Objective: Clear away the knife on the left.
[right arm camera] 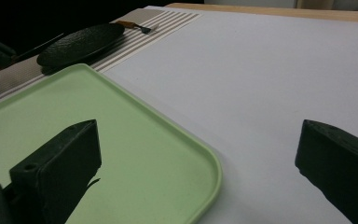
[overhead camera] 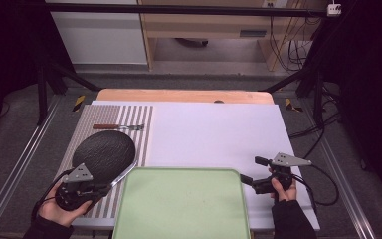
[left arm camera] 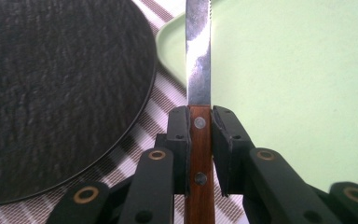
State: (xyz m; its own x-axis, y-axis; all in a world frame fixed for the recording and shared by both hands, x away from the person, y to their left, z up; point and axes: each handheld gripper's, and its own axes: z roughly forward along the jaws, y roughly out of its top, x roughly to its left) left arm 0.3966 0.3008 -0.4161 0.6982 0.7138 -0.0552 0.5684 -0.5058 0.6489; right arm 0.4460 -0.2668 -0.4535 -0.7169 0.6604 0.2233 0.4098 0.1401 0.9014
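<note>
Worktop (overhead camera: pixel 214 129) w/ white sheet, striped mat (overhead camera: pixel 129 117) on its left side; big green tray (overhead camera: pixel 181 204) at the near edge, black slate plate (overhead camera: pixel 104 155) just left of it. My right fingers (right arm camera: pixel 200 158) stand wide open, nothing btwn them, hovering by the tray's right corner. My left fingers (left arm camera: pixel 200 149) are clamped on the knife (left arm camera: pixel 199 93) – gripped on its wooden handle right below the blade, which points out along the tray's left rim, beside the plate. I'd judge it light, stiff, sharp; steel's slippery, so the riveted wood is the place to hold. Far back on the mat – a fork (overhead camera: pixel 118 127).
</note>
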